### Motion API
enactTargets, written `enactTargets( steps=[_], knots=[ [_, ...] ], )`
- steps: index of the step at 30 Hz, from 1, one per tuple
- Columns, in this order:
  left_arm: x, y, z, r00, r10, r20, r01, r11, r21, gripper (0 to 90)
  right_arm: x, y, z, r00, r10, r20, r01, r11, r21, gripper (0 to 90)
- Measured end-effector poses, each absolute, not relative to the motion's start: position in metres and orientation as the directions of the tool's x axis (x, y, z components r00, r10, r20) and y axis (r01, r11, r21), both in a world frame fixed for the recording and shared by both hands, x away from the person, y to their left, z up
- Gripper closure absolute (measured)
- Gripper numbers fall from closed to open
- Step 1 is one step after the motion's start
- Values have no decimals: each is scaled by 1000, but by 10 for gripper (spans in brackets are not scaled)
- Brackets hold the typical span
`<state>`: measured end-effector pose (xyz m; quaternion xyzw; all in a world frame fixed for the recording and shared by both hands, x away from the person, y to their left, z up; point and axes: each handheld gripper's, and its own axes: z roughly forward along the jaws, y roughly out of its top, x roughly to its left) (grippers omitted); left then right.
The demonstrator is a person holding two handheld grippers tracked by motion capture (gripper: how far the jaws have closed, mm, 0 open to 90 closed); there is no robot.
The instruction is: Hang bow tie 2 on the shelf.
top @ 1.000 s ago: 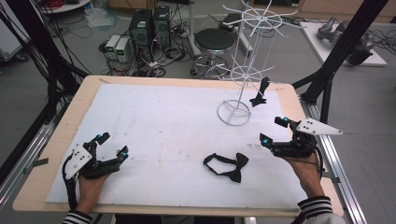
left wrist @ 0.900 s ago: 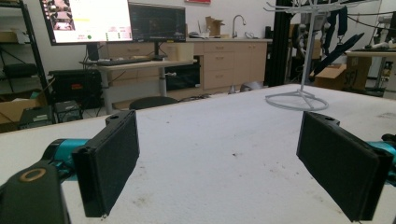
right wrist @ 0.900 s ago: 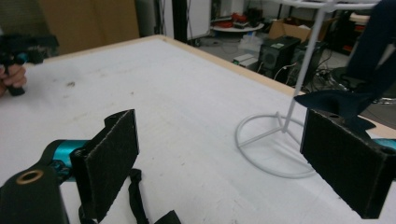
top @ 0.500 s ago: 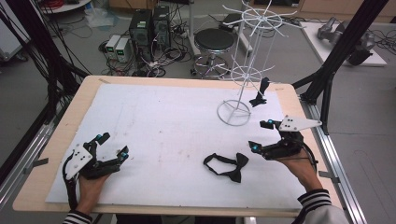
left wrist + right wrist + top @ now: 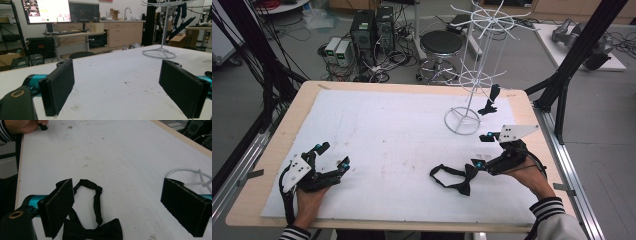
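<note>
A black bow tie lies flat on the white mat near the table's front right, its strap looped out to the left. My right gripper stands open just right of it, one jaw close to the bow. In the right gripper view the bow tie lies low between the jaws of the right gripper, nearer the left one. My left gripper rests open at the front left, nothing between the jaws of the left gripper. A second black bow tie hangs on the white wire rack.
The rack's ring base stands on the mat behind my right gripper; the same ring base is beside the right jaw. The white mat covers the wooden table. A stool and computers stand beyond.
My right gripper has moved left and toward the near edge, closing in on the bow tie on the mat. The left gripper has stayed put.
</note>
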<state>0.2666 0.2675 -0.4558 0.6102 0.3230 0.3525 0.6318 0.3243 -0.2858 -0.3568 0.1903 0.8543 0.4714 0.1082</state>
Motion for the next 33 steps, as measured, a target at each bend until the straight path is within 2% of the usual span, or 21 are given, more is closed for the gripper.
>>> enactTargets(
  steps=[17, 33],
  knots=[
    [267, 268, -456, 543, 839, 23, -51, 5, 999, 136, 334, -272, -367, -963, 269, -26, 162, 652, 741, 110],
    [267, 268, -456, 543, 839, 28, -52, 1, 999, 136, 338, -256, -383, -993, 106, -53, 51, 784, 619, 111]
  ],
)
